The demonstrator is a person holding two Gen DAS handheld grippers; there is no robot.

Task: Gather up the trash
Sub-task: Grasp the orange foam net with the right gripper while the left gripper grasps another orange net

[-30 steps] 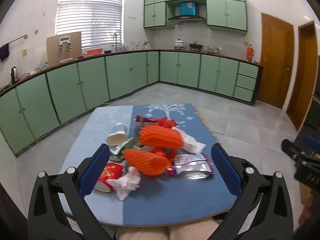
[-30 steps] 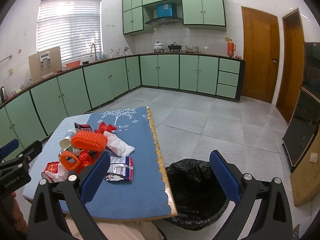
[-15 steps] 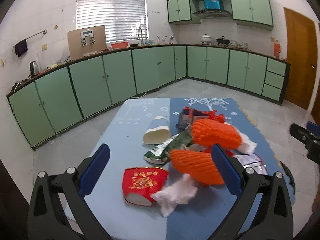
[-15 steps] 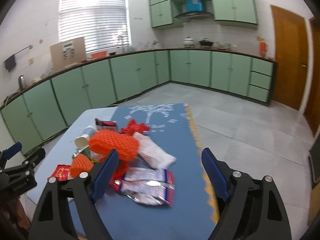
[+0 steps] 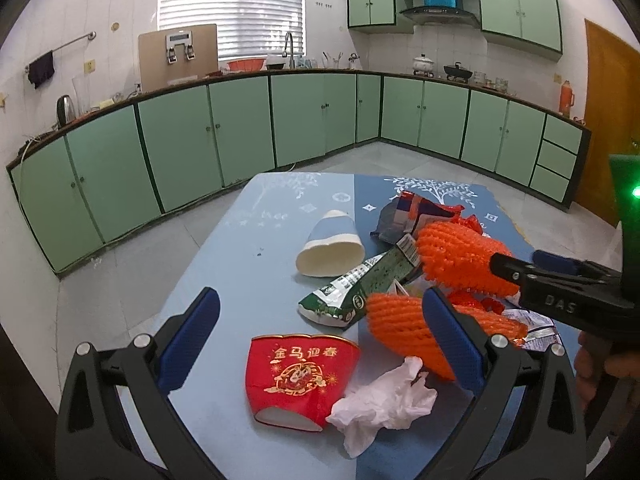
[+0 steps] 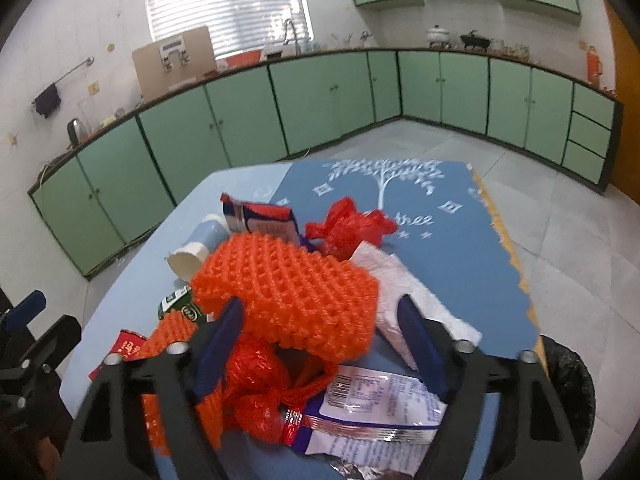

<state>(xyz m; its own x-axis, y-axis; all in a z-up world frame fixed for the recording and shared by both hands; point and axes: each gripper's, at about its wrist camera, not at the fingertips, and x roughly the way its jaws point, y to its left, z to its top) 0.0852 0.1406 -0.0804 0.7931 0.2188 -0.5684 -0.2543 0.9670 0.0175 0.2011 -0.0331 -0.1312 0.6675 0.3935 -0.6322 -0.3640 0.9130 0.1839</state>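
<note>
- Trash is all heaped on the blue table (image 5: 256, 240): red cup (image 5: 298, 376) on its side, tissue (image 5: 384, 404) touching it, white cup (image 5: 332, 248) further back, green wrapper (image 5: 356, 284), two orange nets and some foil packets.
- Left gripper (image 5: 320, 340) has its fingers wide apart, nothing between them. Red cup and tissue sit right in front of it, pretty much inside the gap and just below it.
- Red cup lies with its open mouth toward the camera and its long axis running roughly along the fingers, so my guess is a straight push forward and down would straddle it.
- Right gripper (image 6: 320, 344) is also spread apart, not clamped on anything. It hangs over the other side of the heap, with the big orange net (image 6: 288, 296) straight ahead between the fingers and a red mesh bag (image 6: 260, 384) and foil packet (image 6: 372, 408) underneath.
- Net's long axis runs across the right fingers, left to right, so closing would pinch its short way, which looks fine to me.
- Bin (image 6: 568, 384) with the black liner is on the floor just off the table's right edge, so the right hand is clearly nearer to it.
- Nothing looks collected yet, as far as I can tell.
</note>
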